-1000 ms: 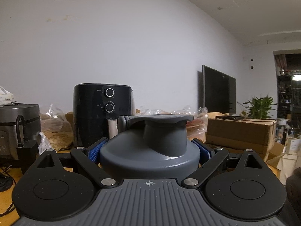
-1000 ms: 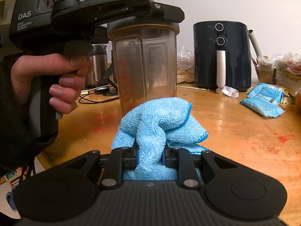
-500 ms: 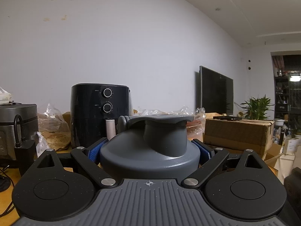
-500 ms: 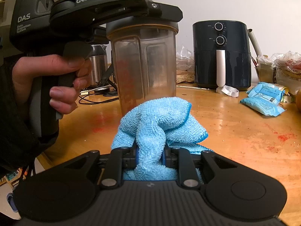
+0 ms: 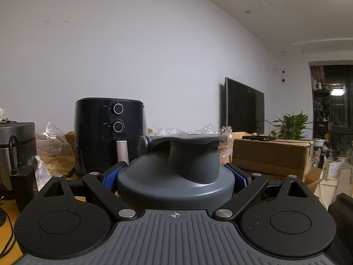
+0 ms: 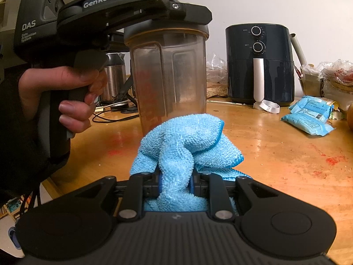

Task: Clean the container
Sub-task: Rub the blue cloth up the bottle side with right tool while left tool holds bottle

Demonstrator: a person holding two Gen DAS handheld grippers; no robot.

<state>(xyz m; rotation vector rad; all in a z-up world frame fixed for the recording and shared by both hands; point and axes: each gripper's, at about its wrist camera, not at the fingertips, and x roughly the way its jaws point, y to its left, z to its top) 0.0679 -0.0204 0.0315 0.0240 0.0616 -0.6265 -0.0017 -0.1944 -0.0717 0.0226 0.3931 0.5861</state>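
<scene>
Between my left gripper's [image 5: 175, 177] blue pads [image 5: 111, 175] I am clamping the grey lid [image 5: 176, 176] of the container [image 6: 168, 77], one pad pressing on each side of it, and the lid's raised spout cap is filling the middle of the left wrist view. Seen from the right wrist view, the container is standing upright on the wooden table [image 6: 275, 145], its clear wall smeared with reddish residue, while my left hand [image 6: 66, 97] is wrapping around the black handle of the tool that is gripping its top. My right gripper [image 6: 175, 182] is pinching a bunched light blue cloth [image 6: 187, 141] tightly between its nearly closed fingers, and the cloth is bulging forward just in front of the container's lower wall; I cannot tell whether it is touching. Red specks are lying scattered on the table. A black air fryer [image 6: 259, 61] is standing near the wall behind, two blue packets [image 6: 308, 119] are lying to its right, and a steel kettle [image 6: 113, 77] is showing behind my hand.
</scene>
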